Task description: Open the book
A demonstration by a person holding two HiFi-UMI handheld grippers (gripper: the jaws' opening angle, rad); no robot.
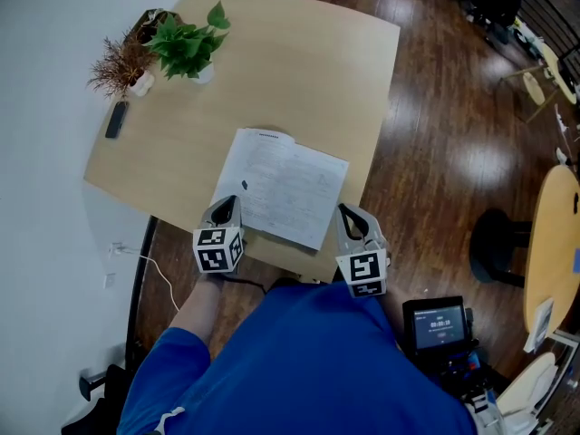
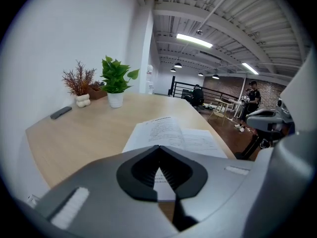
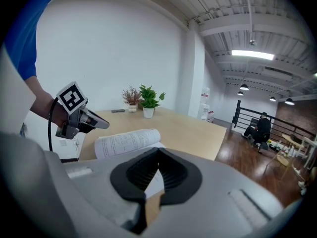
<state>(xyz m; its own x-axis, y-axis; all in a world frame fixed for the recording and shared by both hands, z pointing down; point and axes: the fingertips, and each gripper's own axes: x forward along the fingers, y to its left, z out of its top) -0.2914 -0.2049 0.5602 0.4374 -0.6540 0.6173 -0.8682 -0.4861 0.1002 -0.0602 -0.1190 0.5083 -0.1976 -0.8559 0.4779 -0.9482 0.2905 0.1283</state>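
**Head view.**
- Item: book, lying open and face up on the near part of the table, its lower corner close to the table's near edge.
- Item: left gripper, tip over the book's near left corner. We cannot tell from here whether it touches the page.
- Item: right gripper, tip just beside the book's near right edge.
- Far corner: green plant, dried plant and remote, all well apart from the book.

**Left gripper view.**
- Jaws pressed together, tips meeting, nothing pinched.
- The open pages lie beyond and below the tips, with printed lines visible through the gap behind the pads.

**Right gripper view.**
- Jaws likewise pressed together on nothing. A page and the table edge show through the hollow behind the pads.
- The book's left-hand leaves arch up in a curl instead of lying flat.
- The left gripper hangs just beside that curl.

**Condition.**
- We judge the book opened, with only the parting from it left.

**Handling note.**
- We would lift both tips straight up and clear of the paper, not drag them across the near edge, where a tip could catch a leaf.
- Should the arched leaves threaten to fall shut, we would press them flat near the spine with a closed tip first.
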